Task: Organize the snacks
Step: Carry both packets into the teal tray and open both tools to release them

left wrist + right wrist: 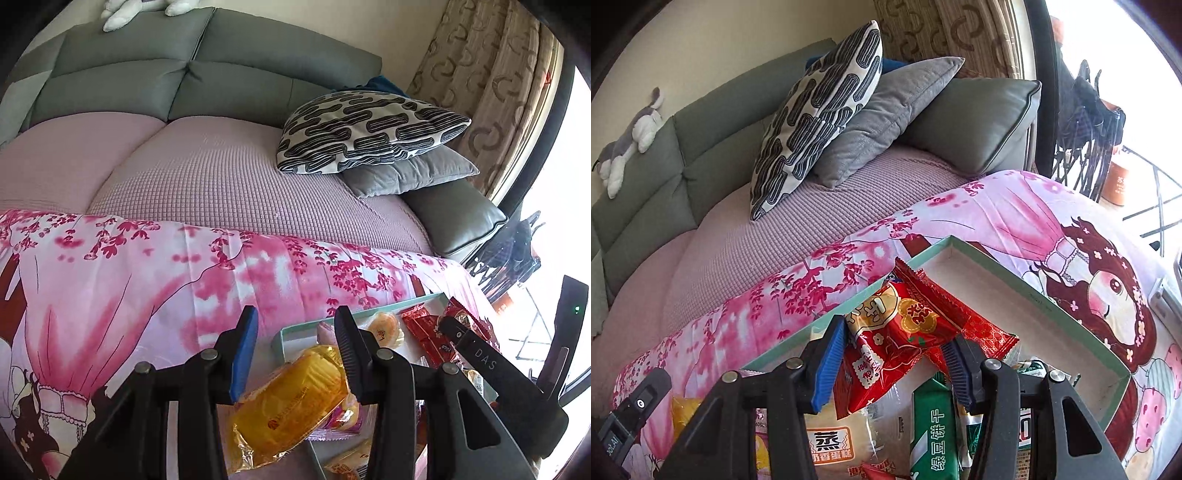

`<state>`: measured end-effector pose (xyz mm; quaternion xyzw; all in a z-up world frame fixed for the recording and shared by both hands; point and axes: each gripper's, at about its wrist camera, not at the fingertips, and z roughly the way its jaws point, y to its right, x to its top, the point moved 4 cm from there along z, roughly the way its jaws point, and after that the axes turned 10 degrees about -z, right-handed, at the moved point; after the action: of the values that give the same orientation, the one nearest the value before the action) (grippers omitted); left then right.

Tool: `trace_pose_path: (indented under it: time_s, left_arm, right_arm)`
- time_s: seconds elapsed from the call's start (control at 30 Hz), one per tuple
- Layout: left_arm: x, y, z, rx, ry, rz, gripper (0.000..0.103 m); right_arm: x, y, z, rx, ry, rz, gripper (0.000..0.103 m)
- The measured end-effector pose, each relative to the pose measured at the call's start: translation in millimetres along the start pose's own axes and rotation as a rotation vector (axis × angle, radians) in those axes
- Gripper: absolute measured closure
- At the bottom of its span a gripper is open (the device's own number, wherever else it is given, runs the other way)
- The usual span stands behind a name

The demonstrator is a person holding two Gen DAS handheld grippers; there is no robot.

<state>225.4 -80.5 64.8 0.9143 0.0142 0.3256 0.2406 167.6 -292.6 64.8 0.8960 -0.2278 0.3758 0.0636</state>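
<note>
While a yellow packet (291,402) is clamped between the jaws of the left gripper (295,354), a red packet (905,332) is pinched between the jaws of the right gripper (894,354). Both pairs of jaws are seen partly closed, each pressed against its wrapper. The yellow packet is held over the near left corner of a shallow green-rimmed box (282,332), its lower end hanging down toward the camera. In the left view, a round bun (384,326) and further red packets (424,332) are seen lying in the box, with the right gripper's body to the right. In the right view, the red packet is lifted above the box (1049,299), whose far right part is bare and white. Below the jaws, a green biscuit pack (934,435) and a wrapped cake (846,439) are seen in the near part. The box is set on a pink flowered cloth (997,221), which is spread before a grey sofa (184,74). A patterned cushion (369,129) is stacked on a grey cushion (410,173) at the sofa's right end.
</note>
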Motion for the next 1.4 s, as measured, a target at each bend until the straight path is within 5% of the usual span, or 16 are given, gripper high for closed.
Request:
trace_pose_path:
  time_s: [0.2, 0.43, 0.83, 1.03, 1.4]
  left_arm:
    - [-16.9, -8.3, 4.2, -0.009, -0.077, -0.05, 0.04]
    - [-40.3, -9.5, 16.1, 0.018, -0.187, -0.106, 0.039]
    - [-67.5, -34.4, 14.8, 0.138, -0.251, -0.218, 0.028]
    - [-74.4, -40.1, 7.2, 0.138, -0.258, -0.268, 0.027]
    - [-90.5, -17.1, -7.4, 0.15, -0.265, -0.039, 0.027]
  right_arm:
    - [-3.9, -5.7, -3.5, 0.066, -0.029, -0.04, 0.048]
    - [-0.4, 11.5, -12.7, 0.085, -0.078, -0.07, 0.048]
    - [-2.8, 44.4, -43.1, 0.088, -0.107, -0.09, 0.048]
    - [-7.9, 57.5, -50.3, 0.105, -0.117, -0.083, 0.049]
    - [-9.5, 84.8, -50.2, 0.126, -0.122, -0.035, 0.049]
